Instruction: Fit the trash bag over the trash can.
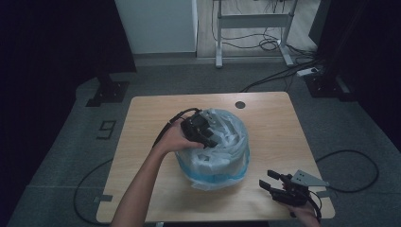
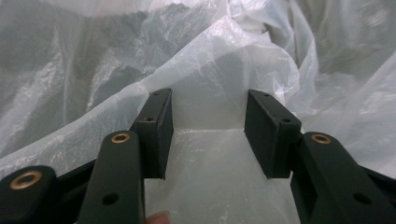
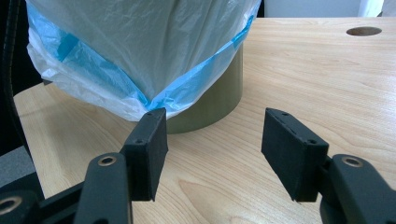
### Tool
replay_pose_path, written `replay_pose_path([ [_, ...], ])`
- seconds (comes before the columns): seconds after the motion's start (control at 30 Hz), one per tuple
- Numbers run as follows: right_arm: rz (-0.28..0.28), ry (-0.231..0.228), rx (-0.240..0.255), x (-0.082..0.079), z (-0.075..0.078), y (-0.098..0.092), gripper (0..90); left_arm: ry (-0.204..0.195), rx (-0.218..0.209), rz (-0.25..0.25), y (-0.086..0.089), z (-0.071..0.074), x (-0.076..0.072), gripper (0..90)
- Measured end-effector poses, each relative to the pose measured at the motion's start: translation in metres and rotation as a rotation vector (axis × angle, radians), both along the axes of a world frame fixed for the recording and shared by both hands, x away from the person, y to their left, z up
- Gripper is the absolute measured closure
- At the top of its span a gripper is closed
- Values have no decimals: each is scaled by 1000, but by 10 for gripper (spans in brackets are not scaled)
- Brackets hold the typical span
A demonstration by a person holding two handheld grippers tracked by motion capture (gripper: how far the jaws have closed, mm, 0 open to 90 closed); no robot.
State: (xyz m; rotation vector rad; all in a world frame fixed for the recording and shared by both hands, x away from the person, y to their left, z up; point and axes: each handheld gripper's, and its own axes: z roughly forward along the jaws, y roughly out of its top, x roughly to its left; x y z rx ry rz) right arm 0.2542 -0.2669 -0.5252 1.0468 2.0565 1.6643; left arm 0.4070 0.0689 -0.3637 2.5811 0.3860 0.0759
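A round olive-green bin stands in the middle of the wooden table, lined with a translucent white plastic bag that has blue drawstring edging hanging over the rim. My left gripper is down in the top of the bag, jaws apart. In the left gripper view crumpled bag film lies between and behind the pads, which do not press on it. My right gripper rests open near the table's front right corner. It points at the bin's base with nothing between its fingers.
A round cable hole sits near the table's far edge. On the floor beyond stand a white desk frame, loose cables and a black stand foot. Another cable loops right of the table.
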Motion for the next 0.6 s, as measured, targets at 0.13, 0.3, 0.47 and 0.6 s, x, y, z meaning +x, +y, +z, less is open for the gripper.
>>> replay_pose_path([
  [0.13, 7, 3, -15, 0, -1, 2, 399, -4, 17, 1, -3, -1, -1, 514],
  [0.3, 7, 3, -23, 0, -2, 2, 398, -18, -15, 10, 3, 1, -4, 500],
  [0.47, 4, 3, -22, 0, -2, 2, 398, -33, -93, 7, 8, 10, -7, 497],
  [0.6, 4, 3, -24, 0, -2, 3, 398, -46, -153, 5, 7, 18, -8, 497],
])
